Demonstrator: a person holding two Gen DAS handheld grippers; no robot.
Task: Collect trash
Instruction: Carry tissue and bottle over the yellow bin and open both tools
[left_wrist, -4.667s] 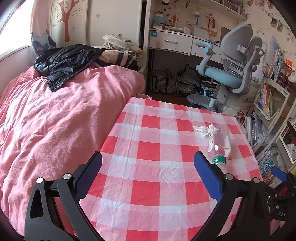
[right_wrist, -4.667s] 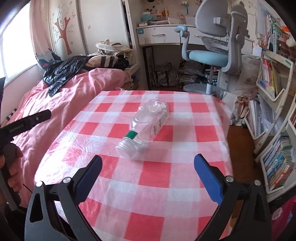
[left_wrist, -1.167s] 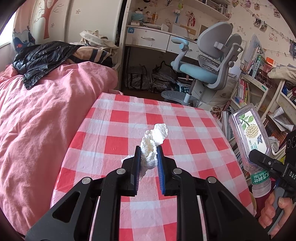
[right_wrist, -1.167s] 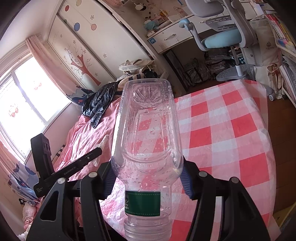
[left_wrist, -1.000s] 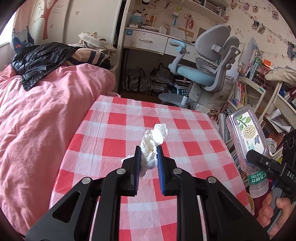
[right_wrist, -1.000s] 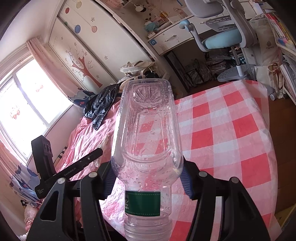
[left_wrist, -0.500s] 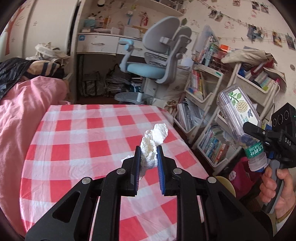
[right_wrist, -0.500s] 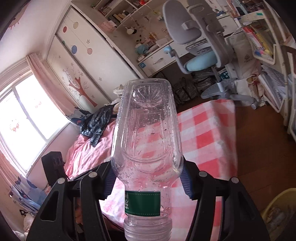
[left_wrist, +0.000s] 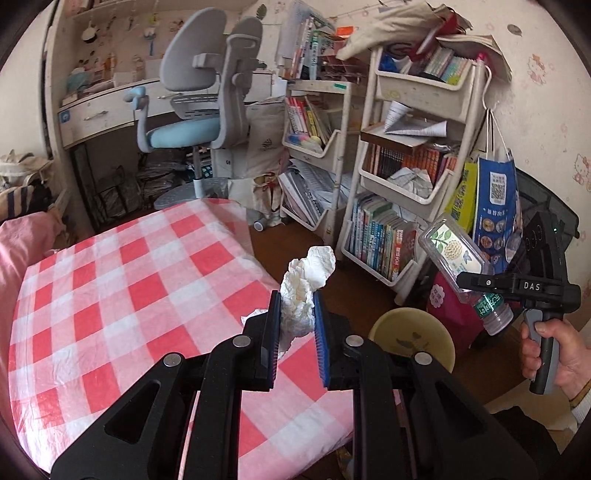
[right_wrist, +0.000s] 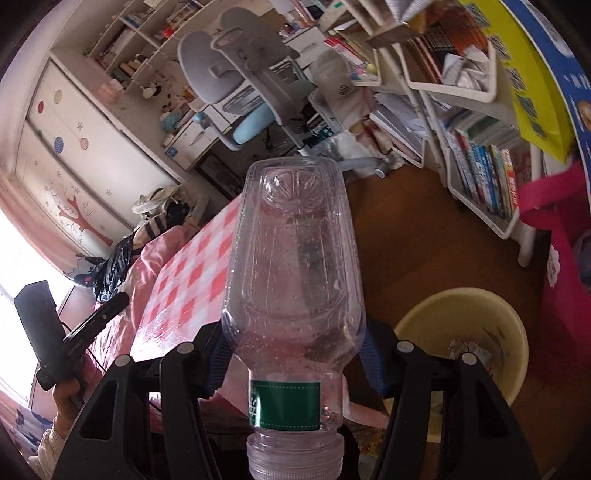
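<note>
My left gripper (left_wrist: 295, 325) is shut on a crumpled white tissue (left_wrist: 304, 286) and holds it over the right edge of the red-checked table (left_wrist: 122, 295). My right gripper (right_wrist: 295, 350) is shut on an empty clear plastic bottle (right_wrist: 295, 266) with a green label, base pointing forward. The bottle also shows in the left wrist view (left_wrist: 456, 258), held in the air above and right of a yellow waste bin (left_wrist: 412, 338). In the right wrist view the bin (right_wrist: 461, 332) stands on the floor at lower right, with some scraps inside.
White shelf racks full of books (left_wrist: 399, 177) stand beyond the bin. A pink bag (right_wrist: 561, 266) sits right of the bin on the brown wood floor (right_wrist: 424, 240). A grey and blue desk chair (left_wrist: 199, 103) and a desk stand behind the table. A pink bed (right_wrist: 147, 258) is to the left.
Both grippers have swung right, away from the table and towards the shelves. The yellow bin has come into view below the bottle. Both grips are unchanged.
</note>
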